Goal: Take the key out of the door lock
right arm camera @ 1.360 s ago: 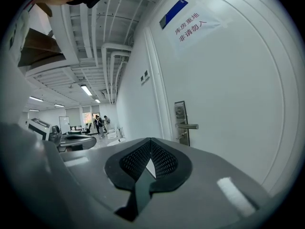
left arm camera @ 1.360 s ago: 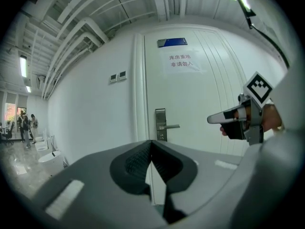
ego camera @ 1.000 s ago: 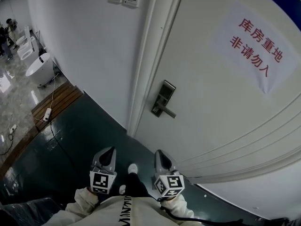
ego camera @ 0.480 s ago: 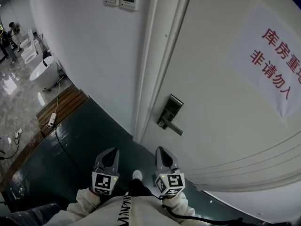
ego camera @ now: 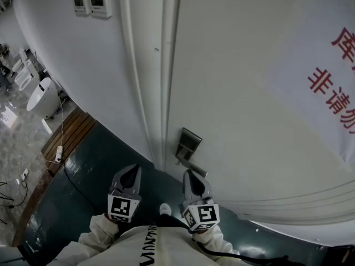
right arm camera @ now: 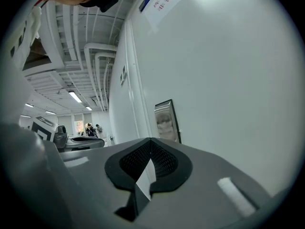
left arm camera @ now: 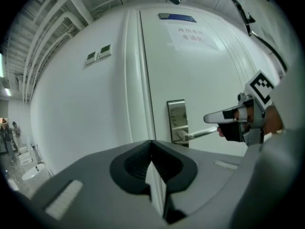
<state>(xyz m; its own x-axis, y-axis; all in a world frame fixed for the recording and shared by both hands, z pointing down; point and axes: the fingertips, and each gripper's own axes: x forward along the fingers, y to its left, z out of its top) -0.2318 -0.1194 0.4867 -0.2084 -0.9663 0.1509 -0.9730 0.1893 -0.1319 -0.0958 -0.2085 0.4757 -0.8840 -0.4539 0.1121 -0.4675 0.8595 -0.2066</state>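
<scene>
The white door (ego camera: 249, 93) carries a metal lock plate (ego camera: 188, 143) with a lever handle (ego camera: 193, 168) under it. I cannot make out a key on it in any view. My right gripper (ego camera: 191, 175) is shut and empty, its tip just below the handle. To the left my left gripper (ego camera: 131, 172) is also shut and empty, pointing at the door frame. The left gripper view has the lock plate (left arm camera: 177, 120), its lever (left arm camera: 199, 134) and the right gripper (left arm camera: 228, 116) beside the lever. The right gripper view looks past shut jaws at the lock plate (right arm camera: 166, 120).
A paper sign with red characters (ego camera: 333, 76) hangs on the door. Two wall panels (ego camera: 91, 2) sit left of the door frame (ego camera: 161, 76). A wooden platform (ego camera: 66, 139), a cable and white bathroom fixtures (ego camera: 40, 97) lie far left. A shoe (ego camera: 165, 209) stands on the dark floor.
The view has closed in on the door. The lock plate now sits just above the right gripper's tip. Both grippers stay shut, held close to the body.
</scene>
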